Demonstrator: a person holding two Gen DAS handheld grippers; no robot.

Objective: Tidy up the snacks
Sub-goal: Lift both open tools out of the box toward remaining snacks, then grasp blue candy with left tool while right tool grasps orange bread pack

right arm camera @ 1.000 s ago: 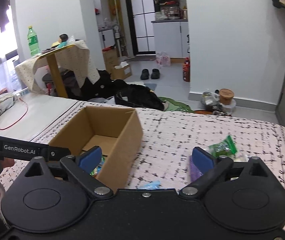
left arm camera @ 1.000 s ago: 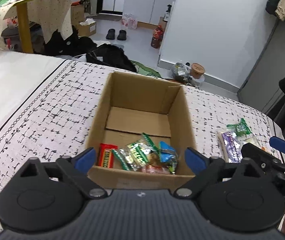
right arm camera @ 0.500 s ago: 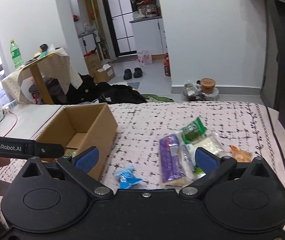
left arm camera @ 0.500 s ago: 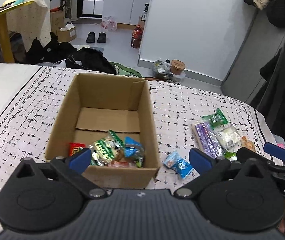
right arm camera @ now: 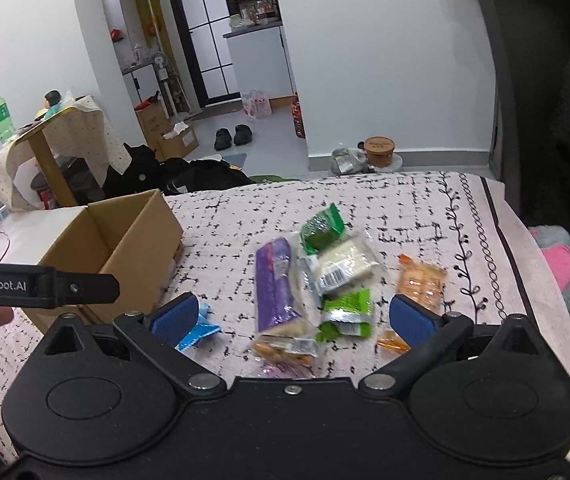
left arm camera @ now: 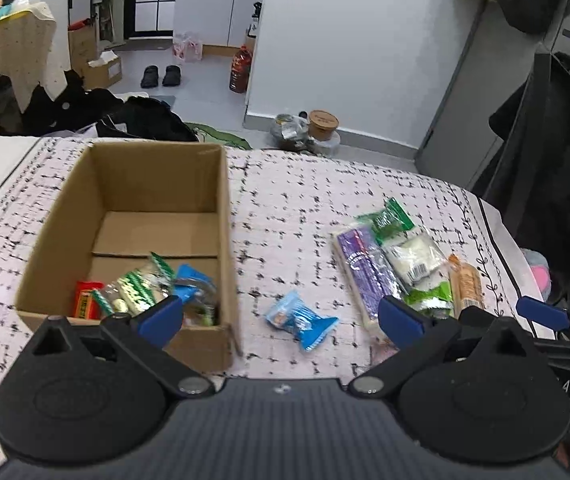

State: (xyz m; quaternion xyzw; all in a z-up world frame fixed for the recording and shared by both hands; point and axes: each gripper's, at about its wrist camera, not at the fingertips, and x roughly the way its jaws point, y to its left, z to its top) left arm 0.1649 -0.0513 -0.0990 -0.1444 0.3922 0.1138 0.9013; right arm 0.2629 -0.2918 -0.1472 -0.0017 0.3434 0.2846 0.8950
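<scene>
An open cardboard box (left arm camera: 65,208) stands on the patterned cloth, with several snack packets (left arm camera: 141,288) in its near end; it also shows in the right wrist view (right arm camera: 141,232). A blue packet (left arm camera: 301,318) lies just right of the box. A purple packet (left arm camera: 361,264), a green packet (left arm camera: 389,220), a white packet (left arm camera: 413,258) and an orange packet (left arm camera: 465,284) lie further right. My left gripper (left arm camera: 281,318) is open and empty above the blue packet. My right gripper (right arm camera: 291,318) is open and empty over the purple packet (right arm camera: 273,280) and green packets (right arm camera: 347,310).
The cloth-covered surface (left arm camera: 305,200) ends at a far edge with the floor beyond. Dark coats (left arm camera: 557,160) hang at the right. A draped side table (right arm camera: 57,132) with a green bottle (right arm camera: 1,114) stands far left. Bags and shoes lie on the floor.
Both grippers have swung to the right, away from the box, so the loose packets on the cloth now sit in front of them. Both stay open and empty.
</scene>
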